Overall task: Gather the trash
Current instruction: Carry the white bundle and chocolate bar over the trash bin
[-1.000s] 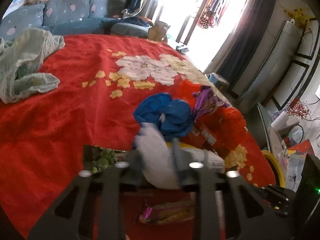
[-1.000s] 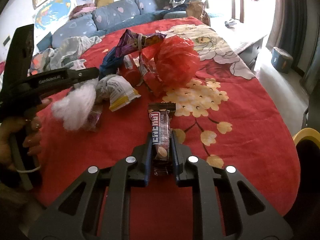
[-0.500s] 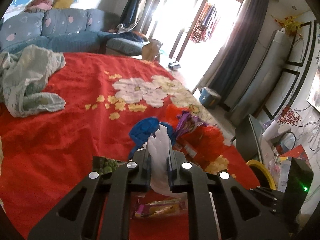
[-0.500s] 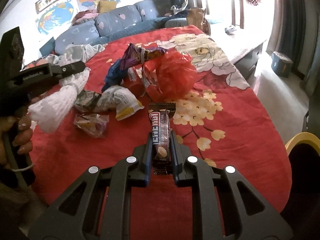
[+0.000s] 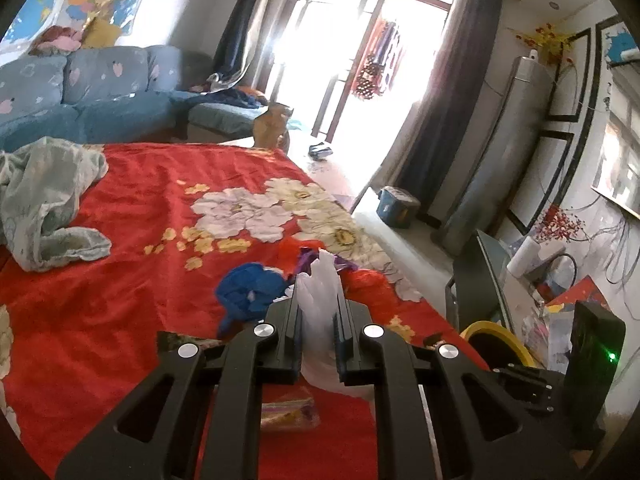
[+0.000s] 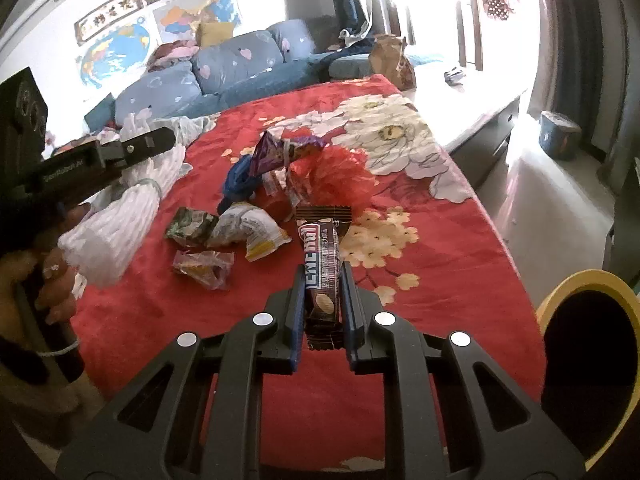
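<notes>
My left tongs (image 5: 318, 312) clamp a white foam net (image 5: 320, 300), my right tongs (image 6: 322, 300) clamp a chocolate bar wrapper (image 6: 322, 248), both lifted clear of the bench (image 6: 440, 280), for the yellow-rimmed bin (image 6: 580, 284).

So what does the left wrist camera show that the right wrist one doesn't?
Only the left wrist view shows the left gripper from behind, shut on the white foam net. Only the right wrist view shows the right gripper shut on the brown snack bar, plus the green wrapper. Both show the red tablecloth, the blue bag and the yellow-rimmed bin.
</notes>
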The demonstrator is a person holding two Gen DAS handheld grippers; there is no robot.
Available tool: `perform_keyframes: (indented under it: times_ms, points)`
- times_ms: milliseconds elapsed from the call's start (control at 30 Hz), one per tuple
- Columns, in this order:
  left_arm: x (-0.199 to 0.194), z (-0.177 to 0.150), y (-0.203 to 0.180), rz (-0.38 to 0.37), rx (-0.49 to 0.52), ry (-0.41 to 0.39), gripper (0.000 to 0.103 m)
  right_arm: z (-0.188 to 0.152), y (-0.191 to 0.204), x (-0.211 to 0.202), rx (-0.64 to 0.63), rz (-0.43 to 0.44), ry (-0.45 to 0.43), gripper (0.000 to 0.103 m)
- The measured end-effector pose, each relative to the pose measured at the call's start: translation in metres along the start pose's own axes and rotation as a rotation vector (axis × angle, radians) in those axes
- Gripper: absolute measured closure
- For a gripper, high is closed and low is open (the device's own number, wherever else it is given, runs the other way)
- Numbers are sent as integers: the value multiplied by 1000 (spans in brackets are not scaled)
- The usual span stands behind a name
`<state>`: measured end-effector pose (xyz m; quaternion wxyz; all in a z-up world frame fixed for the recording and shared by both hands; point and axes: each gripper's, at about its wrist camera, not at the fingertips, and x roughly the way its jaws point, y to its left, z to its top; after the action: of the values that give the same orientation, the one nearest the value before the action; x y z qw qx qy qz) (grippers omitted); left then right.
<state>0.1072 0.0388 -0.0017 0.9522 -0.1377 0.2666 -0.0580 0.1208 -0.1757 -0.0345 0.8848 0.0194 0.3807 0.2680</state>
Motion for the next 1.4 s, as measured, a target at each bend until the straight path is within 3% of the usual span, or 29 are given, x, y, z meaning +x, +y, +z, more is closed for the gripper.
perform_keyframes:
  times_ms: [533,1400]
  points:
    - [6,-2,-58,-65,105,3,91,3,-46,-44,94,-83,-94,92]
    - [44,-26,-151,-190,256,76,91,-15,-137,-85,324,-258,-182,92]
